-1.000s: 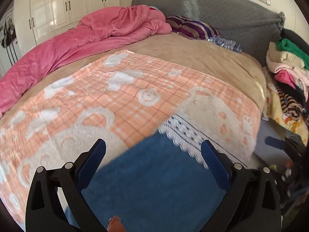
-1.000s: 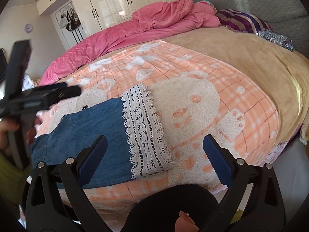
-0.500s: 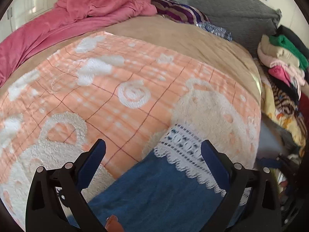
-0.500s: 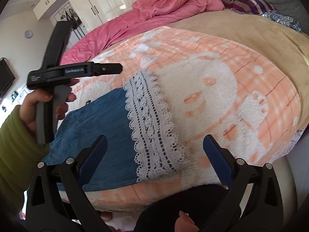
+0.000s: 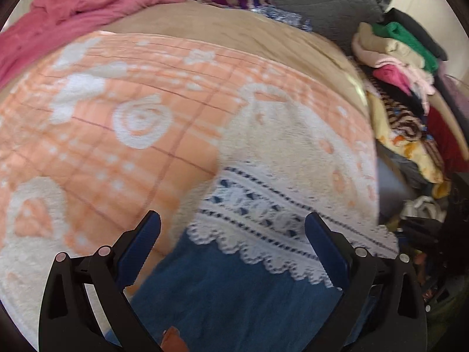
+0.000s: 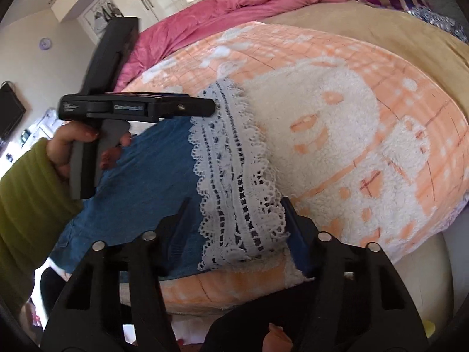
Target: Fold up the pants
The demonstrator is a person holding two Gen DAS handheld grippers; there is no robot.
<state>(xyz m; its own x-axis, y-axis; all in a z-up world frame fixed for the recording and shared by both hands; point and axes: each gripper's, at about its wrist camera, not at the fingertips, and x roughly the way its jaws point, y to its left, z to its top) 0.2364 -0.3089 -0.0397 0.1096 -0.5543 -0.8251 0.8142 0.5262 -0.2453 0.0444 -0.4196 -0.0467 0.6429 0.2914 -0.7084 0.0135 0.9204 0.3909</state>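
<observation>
Both of my grippers are down at the lace hem [image 6: 234, 182] of the blue pants [image 6: 152, 182], which lie flat on the orange blanket [image 6: 366, 94] near the bed's front edge. A second ago my right gripper [image 6: 236, 220] stood spread wide above the cloth; now it has sunk to the near corner of the hem and its jaws are closing, with the lace cuff between them, though I cannot tell whether the pads press on it yet. My left gripper [image 5: 233, 236] has dropped and tipped down toward the far end of the same hem; its jaws are spread and empty, the lace just ahead of them. I judge this as the start of the first fold: both hem corners about to be pinched. No containers show here, only a loose stack of clothes [image 5: 401, 58] beside the bed
</observation>
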